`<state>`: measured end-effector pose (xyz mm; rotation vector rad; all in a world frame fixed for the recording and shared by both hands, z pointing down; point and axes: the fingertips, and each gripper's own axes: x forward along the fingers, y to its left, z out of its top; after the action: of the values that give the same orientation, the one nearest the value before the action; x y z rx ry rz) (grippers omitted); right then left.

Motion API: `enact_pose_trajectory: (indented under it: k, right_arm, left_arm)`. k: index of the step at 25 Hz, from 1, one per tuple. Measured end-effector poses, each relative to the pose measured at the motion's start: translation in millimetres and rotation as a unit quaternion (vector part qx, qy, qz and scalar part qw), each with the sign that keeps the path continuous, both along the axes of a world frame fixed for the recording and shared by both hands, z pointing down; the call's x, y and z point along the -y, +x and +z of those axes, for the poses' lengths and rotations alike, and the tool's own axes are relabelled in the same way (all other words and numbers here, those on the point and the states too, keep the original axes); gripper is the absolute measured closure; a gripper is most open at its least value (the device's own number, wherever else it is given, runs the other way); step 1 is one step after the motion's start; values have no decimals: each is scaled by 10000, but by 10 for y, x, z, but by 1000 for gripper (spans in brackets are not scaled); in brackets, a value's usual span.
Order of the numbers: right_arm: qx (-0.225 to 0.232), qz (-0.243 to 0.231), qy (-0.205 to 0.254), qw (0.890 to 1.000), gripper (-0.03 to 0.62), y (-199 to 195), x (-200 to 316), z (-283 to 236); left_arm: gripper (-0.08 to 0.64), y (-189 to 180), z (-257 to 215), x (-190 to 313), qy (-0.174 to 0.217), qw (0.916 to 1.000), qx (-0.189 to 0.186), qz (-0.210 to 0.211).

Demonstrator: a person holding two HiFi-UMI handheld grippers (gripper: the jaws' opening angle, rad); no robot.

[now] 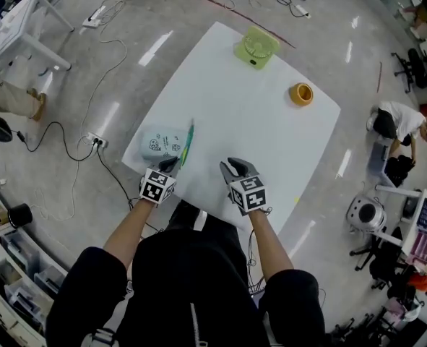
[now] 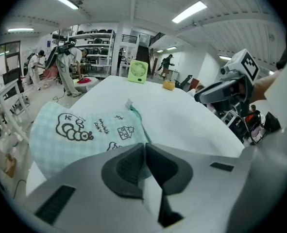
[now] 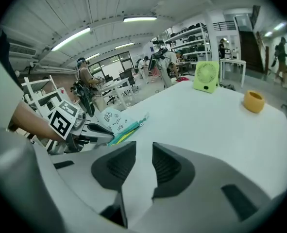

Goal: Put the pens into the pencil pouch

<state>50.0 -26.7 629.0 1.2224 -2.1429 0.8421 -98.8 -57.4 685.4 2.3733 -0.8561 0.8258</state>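
Observation:
A pale green checked pouch (image 1: 160,142) with cartoon prints lies on the white table (image 1: 249,129), near its left edge. Green and yellow pens (image 1: 188,143) lie along its zipper side and show in the pouch's mouth in the right gripper view (image 3: 126,128). My left gripper (image 1: 172,166) is shut at the pouch's near corner (image 2: 85,130), and the fabric runs in under its closed tips (image 2: 144,147). Just to the right, my right gripper (image 1: 233,168) stands open over bare table with nothing between its pads (image 3: 143,149). It also shows in the left gripper view (image 2: 216,91).
A green desk fan (image 1: 256,47) stands at the table's far end, and an orange round container (image 1: 300,93) sits at its far right. Cables and a power strip (image 1: 96,140) lie on the floor at left. People and office chairs stand around the room.

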Motion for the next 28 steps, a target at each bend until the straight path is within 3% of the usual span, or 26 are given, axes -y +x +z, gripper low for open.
enact_pose_trajectory:
  k: [5, 7, 9, 13, 17, 21, 28]
  right_arm:
    - [-55, 192, 74, 9998, 479, 133, -122, -56]
    - [-76, 244, 128, 9996, 479, 169, -154, -94]
    - [-96, 273, 199, 9994, 479, 212, -158, -141]
    - [-64, 306, 387, 9988, 479, 306, -126, -291]
    - [-40, 259, 681, 9973, 495, 359, -45, -488]
    - [76, 411, 941, 9947, 580, 480, -2, -680]
    - [-23, 408, 1265, 9911, 583, 530, -49, -980]
  left_arm:
    - [534, 62, 108, 18, -181, 9996, 185, 109]
    - [484, 79, 56, 33, -182, 9997, 123, 96]
    - [432, 95, -60, 64, -78, 10000, -19, -15]
    - [414, 128, -359, 78, 273, 9991, -228, -215]
    - [416, 106, -720, 66, 672, 9950, -534, -514]
    - [513, 46, -1145, 0, 1093, 9880, -756, -791]
    - [535, -252, -1717, -172, 1798, 9718, -687, -1363]
